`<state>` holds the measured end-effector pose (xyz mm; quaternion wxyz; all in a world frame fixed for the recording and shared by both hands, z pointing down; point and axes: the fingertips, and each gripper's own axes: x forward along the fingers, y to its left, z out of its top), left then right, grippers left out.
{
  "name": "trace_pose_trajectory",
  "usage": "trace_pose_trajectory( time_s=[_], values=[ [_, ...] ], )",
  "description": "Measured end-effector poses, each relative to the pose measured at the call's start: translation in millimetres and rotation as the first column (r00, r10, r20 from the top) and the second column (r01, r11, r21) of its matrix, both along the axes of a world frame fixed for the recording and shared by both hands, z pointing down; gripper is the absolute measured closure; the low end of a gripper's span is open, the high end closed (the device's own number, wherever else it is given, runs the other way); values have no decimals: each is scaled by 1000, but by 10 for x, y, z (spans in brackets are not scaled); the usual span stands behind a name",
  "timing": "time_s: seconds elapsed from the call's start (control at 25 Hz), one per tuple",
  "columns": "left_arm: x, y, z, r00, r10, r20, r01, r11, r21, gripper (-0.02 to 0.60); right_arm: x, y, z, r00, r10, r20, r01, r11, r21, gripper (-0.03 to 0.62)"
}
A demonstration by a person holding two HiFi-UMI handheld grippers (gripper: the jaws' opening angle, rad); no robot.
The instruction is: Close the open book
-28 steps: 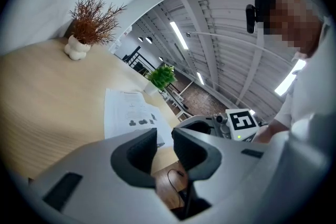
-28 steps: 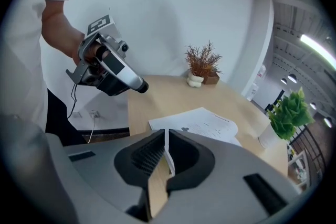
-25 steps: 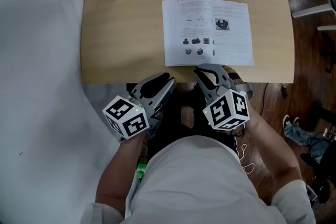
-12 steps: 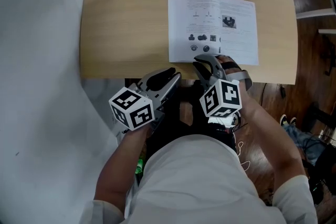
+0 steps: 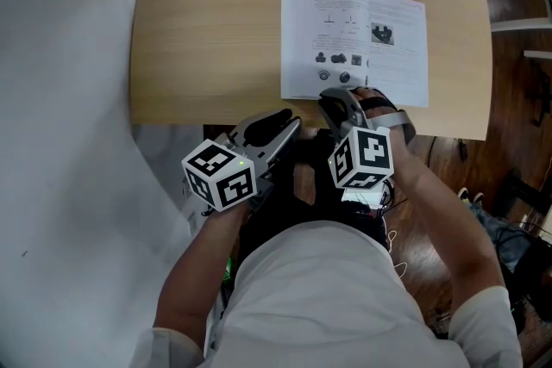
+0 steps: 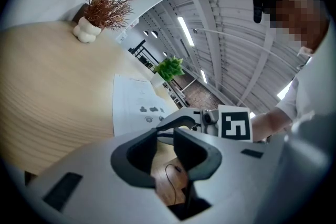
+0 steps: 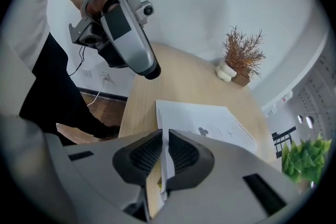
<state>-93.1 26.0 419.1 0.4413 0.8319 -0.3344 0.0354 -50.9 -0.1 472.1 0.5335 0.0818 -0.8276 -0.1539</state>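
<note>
On the left of the head view, the left gripper hangs off the near edge of the wooden table. Its jaws stand partly apart with nothing between them (its own view shows only floor and a loose cable through the gap). From it, the open book lies at about 1 o'clock, well apart.

The book rests flat on the right half of the table, close to the near edge, both printed pages facing up. Its spine runs along the 12-to-6 line, straight away from the person. Closing it should therefore mean swinging one half across that line, 3 toward 9 or the reverse.

The right gripper is clearly the nearer one. Its tip sits at the book's near edge, close to the spine, with the book at 12 o'clock from it. In the right gripper view the jaws are drawn nearly together with a white page edge between the ribbed pads. I judge this to be a pinch on the paper, though only a thin one.
</note>
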Motion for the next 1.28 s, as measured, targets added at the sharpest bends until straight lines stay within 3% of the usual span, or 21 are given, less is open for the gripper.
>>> trace_pose_trajectory(
  time_s=[0.52, 0.88, 1.28],
  values=[
    [64, 10, -6, 1000, 19, -16, -20, 1000, -3, 509, -53, 8, -81, 1000, 14, 26, -13, 1000, -26, 560],
    [-14, 55, 33, 1000, 0, -12, 0, 1000, -15, 509, -410, 0, 36, 1000, -2, 25, 4, 996, -91, 560],
    [-110, 91, 57, 1000, -16, -20, 15, 1000, -24, 509, -474, -78, 126, 977, 206, 56, -196, 969, -150, 539]
  ],
)
